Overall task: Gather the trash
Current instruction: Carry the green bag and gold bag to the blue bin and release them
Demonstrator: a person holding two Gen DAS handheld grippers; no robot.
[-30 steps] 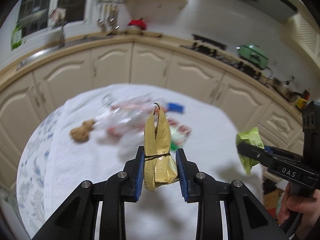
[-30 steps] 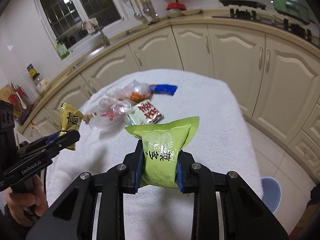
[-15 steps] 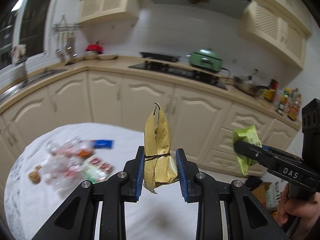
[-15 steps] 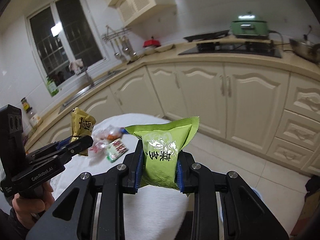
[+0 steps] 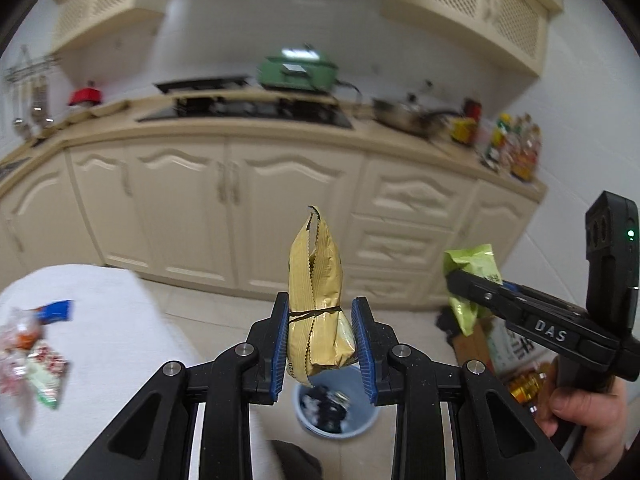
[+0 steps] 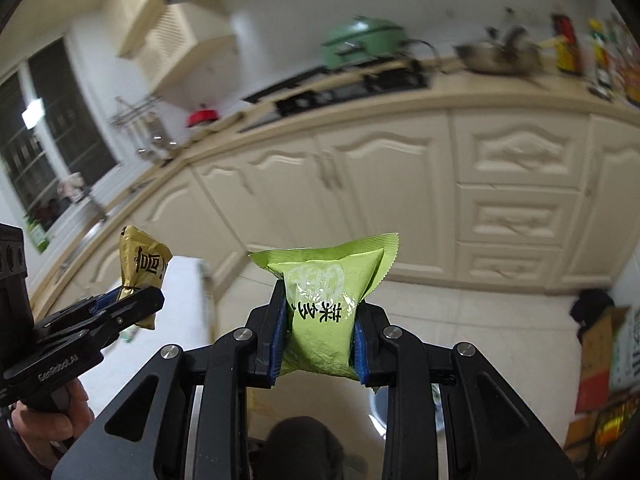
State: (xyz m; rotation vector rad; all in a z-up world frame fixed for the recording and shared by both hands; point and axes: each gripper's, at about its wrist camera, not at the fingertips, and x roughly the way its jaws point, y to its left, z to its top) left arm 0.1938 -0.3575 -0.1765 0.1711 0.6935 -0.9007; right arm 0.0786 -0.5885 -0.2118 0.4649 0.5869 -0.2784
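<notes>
gold wrapper (image 5: 316,304) between left hand-held gripper (image 5: 320,336) pads

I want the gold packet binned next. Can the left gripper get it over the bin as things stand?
Probably yes. The left gripper is shut on the gold packet, and the blue bin sits on the floor just below and ahead, its mouth open, with nothing visible between. The right gripper is off to the side.

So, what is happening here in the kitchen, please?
A person is collecting trash with a gripper in each hand. The left gripper is shut on a gold snack packet, and the right gripper is shut on a green snack packet. Both packets are held in the air above the floor, where a blue bin stands just below. More wrappers lie on the white table.
</notes>
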